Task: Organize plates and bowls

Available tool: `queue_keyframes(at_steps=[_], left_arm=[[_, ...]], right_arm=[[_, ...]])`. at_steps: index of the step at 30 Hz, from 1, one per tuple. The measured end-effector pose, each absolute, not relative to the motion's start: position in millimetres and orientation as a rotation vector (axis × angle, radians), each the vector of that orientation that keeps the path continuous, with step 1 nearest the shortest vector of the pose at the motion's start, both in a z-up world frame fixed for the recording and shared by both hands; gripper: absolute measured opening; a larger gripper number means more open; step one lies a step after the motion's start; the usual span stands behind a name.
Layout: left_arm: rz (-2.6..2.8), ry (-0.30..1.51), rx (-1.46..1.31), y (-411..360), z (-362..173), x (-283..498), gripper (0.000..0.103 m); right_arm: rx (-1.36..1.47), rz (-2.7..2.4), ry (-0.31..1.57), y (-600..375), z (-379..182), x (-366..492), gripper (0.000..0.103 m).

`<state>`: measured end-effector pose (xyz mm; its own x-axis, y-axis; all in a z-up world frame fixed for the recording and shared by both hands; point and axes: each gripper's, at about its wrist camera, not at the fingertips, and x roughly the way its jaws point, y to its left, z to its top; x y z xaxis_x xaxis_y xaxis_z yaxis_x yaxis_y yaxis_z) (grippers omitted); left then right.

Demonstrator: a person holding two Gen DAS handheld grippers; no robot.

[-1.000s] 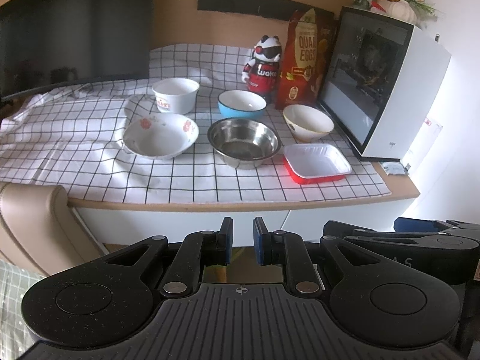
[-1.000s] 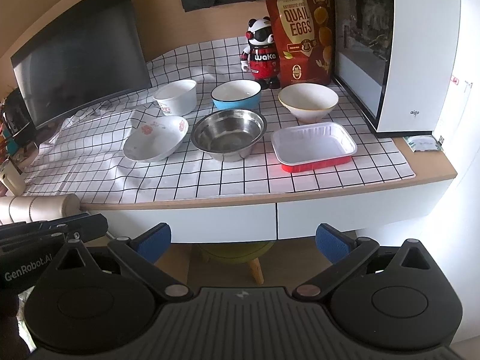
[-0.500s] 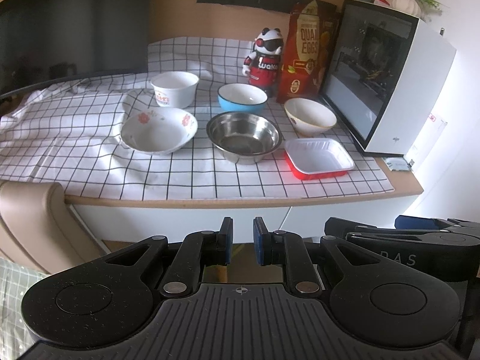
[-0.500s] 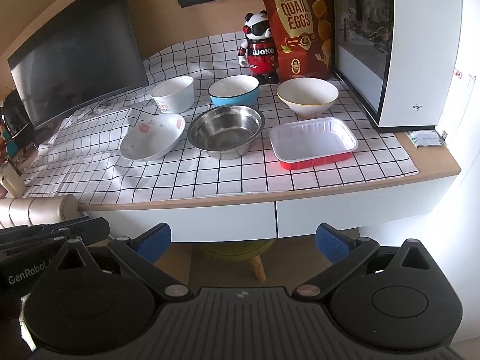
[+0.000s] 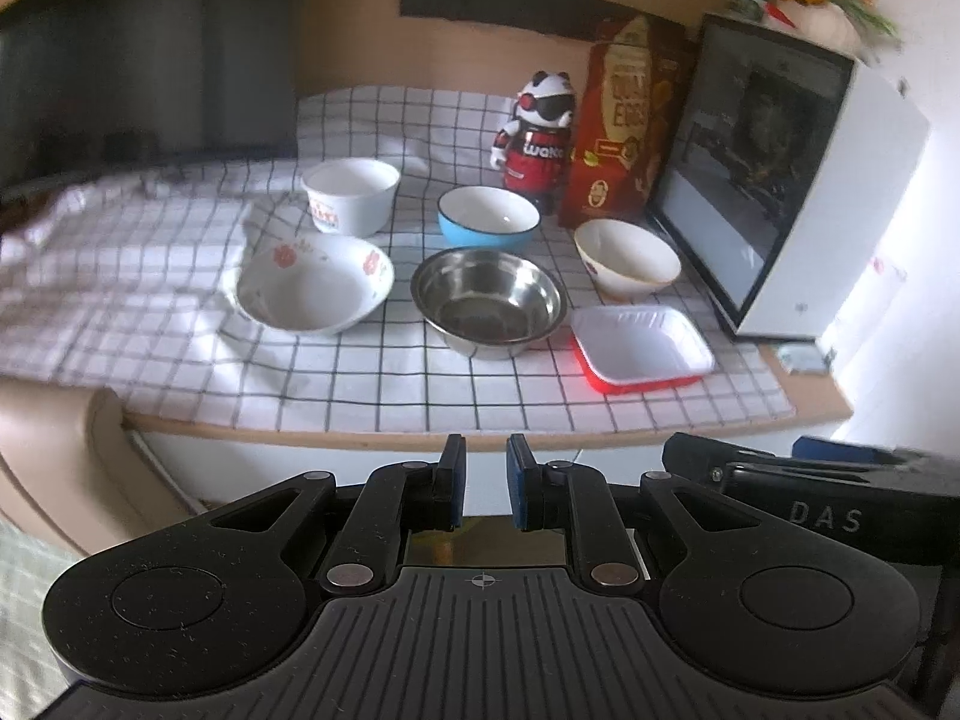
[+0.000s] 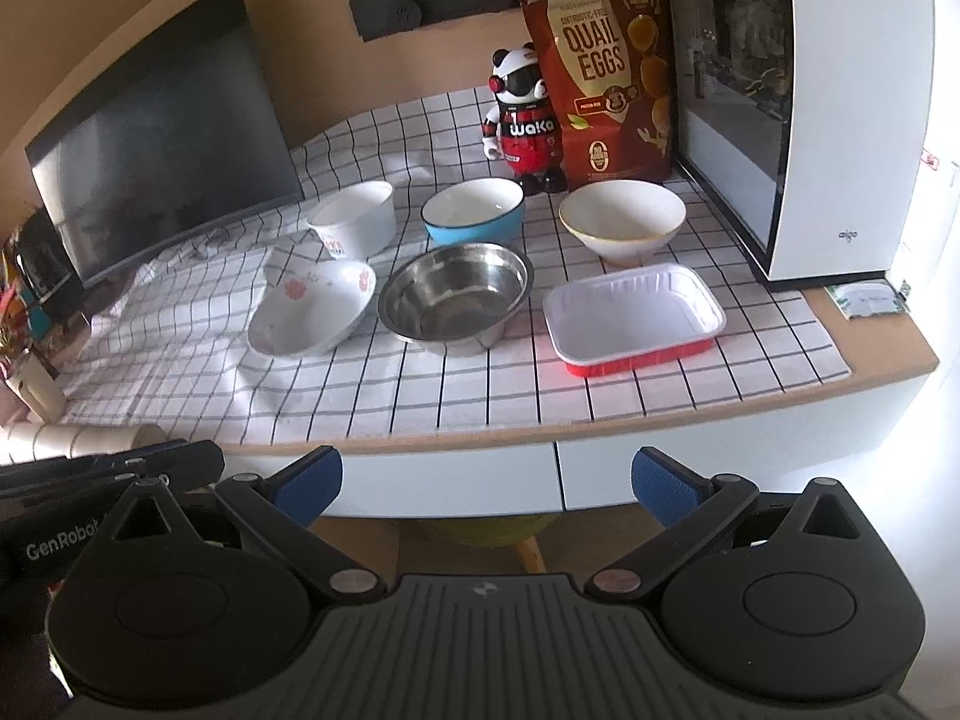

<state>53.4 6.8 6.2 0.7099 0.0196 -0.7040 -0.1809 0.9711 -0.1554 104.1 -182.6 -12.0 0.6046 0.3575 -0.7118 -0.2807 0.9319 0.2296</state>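
Observation:
Six dishes sit on a checked cloth [image 5: 372, 372] on the counter. At the back stand a white tub-shaped bowl [image 5: 351, 195], a blue bowl [image 5: 487, 217] and a cream bowl [image 5: 627, 258]. In front of them are a floral bowl [image 5: 315, 285], a steel bowl [image 5: 489, 300] and a red foil tray [image 5: 642, 348]. My left gripper [image 5: 486, 450] hangs off the counter's front edge, with only a narrow gap between its pads and nothing in it. My right gripper [image 6: 485, 468] also hangs before the edge, wide open and empty, below the steel bowl [image 6: 456, 297] and the tray [image 6: 633, 315].
A white appliance with a dark glass front [image 6: 798, 108] stands at the right end of the counter. A panda figure [image 6: 522, 120] and a quail-egg bag [image 6: 600, 66] stand behind the bowls, and a dark monitor [image 6: 162, 168] at the left. Drawer fronts [image 6: 540, 474] lie below the edge.
Both grippers have come a little closer to the counter, so the dishes look slightly larger and lower in each view. Neither pair of jaws has changed its opening.

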Motion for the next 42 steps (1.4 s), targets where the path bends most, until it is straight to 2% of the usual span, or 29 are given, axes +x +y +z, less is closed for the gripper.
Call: queue_keyframes(at_steps=[9, 13, 20, 26, 32, 37, 42], left_arm=[[0.002, 0.707, -0.52, 72, -17, 104, 0.02], [-0.069, 0.717, -0.413, 83, -25, 146, 0.02], [-0.382, 0.688, -0.352, 96, -21, 229, 0.02], [-0.58, 0.727, -0.191, 73, -37, 285, 0.02], [-0.695, 0.791, -0.071, 26, -46, 329, 0.02], [-0.751, 0.808, 0.176, -37, -55, 355, 0.02], [-0.727, 0.882, 0.268, -75, -73, 385, 0.023]], right_arm=[[0.191, 0.383, 0.777, -180, -23, 156, 0.103], [0.244, 0.338, 0.763, -173, -32, 186, 0.103], [0.216, 0.231, 0.609, -158, -12, 228, 0.103], [0.272, 0.039, 0.634, -169, -16, 261, 0.103], [0.277, -0.088, 0.759, -206, -39, 264, 0.103], [0.307, -0.071, 0.799, -253, -59, 269, 0.103], [0.374, -0.009, 0.826, -297, -90, 288, 0.102]])
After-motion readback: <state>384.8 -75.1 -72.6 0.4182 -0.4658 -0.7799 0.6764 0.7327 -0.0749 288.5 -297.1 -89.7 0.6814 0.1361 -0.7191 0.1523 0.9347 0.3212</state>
